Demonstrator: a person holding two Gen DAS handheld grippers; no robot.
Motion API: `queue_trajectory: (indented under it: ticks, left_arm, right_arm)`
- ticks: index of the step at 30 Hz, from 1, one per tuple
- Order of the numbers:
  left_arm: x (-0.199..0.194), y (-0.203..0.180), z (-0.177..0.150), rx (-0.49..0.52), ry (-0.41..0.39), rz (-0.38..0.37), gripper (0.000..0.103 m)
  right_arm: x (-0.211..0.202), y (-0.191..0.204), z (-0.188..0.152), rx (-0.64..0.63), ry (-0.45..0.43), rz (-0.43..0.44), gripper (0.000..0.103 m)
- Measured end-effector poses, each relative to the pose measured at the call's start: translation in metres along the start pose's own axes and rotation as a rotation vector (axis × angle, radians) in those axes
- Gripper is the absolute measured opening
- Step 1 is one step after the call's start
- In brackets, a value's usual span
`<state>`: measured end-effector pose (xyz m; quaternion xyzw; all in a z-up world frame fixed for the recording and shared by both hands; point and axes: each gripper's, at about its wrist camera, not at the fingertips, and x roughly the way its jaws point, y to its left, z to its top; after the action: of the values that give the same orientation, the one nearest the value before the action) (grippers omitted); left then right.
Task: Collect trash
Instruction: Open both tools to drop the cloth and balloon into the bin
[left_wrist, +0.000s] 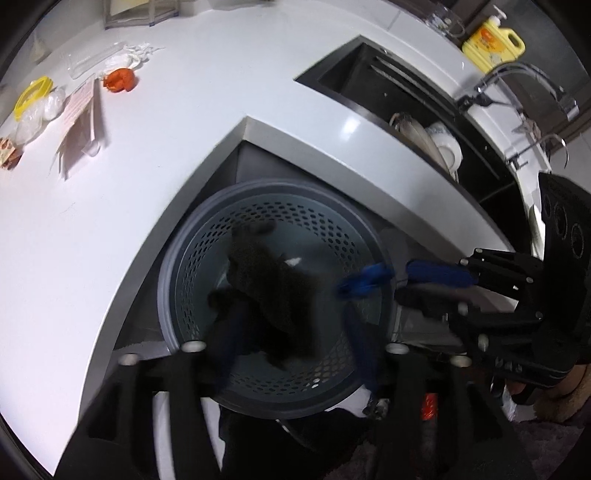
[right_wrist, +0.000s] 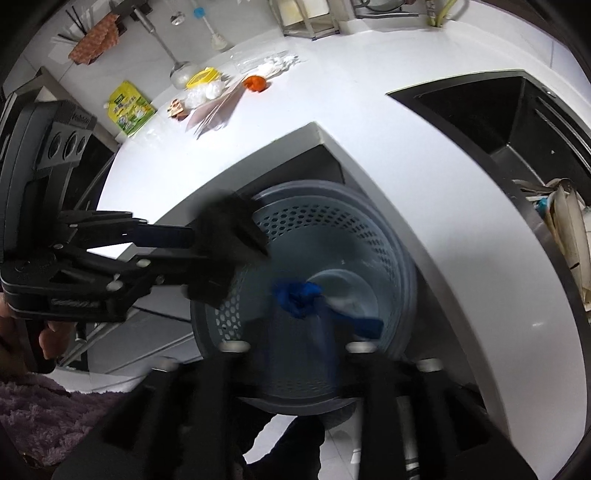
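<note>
2 grippers hang over a round grey basket (left_wrist: 177, 280) with many small holes in its wall, which stands on the floor in the corner cut of a white counter (left_wrist: 147, 177). on the far left part of the counter more trash lies in a loose row: a yellow ring (left_wrist: 31, 96), some clear plastic wrap (left_wrist: 31, 123), a flat pinkish packet (left_wrist: 79, 107), an orange crumpled piece (left_wrist: 120, 79) and white crumpled paper (left_wrist: 122, 61). moving to the right, the left gripper (left_wrist: 291, 325) points down into the basket mouth; its blue fingers stand apart, and a dark crumpled wad (left_wrist: 269, 284) is between and below them, blurred, so i cannot tell if it touches a pad. just to its right the right gripper (right_wrist: 317, 325) also points down into the basket with its fingers spread, and a small blue crumpled piece (right_wrist: 297, 295) is at their tips, over the pale bottom of the basket; whether it rests on a finger i cannot tell. further right a dark sink (left_wrist: 424, 96) is set in the counter, with white dishes (left_wrist: 443, 146) in it, a chrome tap (left_wrist: 532, 79) behind it, and a yellow bottle (left_wrist: 493, 42) at the far right.
</note>
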<state>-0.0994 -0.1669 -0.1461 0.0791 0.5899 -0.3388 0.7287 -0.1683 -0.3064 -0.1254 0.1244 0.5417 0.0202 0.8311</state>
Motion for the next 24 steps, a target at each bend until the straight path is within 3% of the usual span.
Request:
queue_trajectory:
  ticks: [17,24]
  left_arm:
    - [-0.026,0.003,0.008,-0.010,-0.077,0.024,0.071]
    - [-0.036,0.014,0.006,-0.040,-0.099,0.037,0.071]
  right_arm:
    - [-0.005,-0.001,0.010,0.000,-0.033,-0.007,0.066]
    - [-0.004,0.004,0.017,-0.009,-0.036,0.001,0.066]
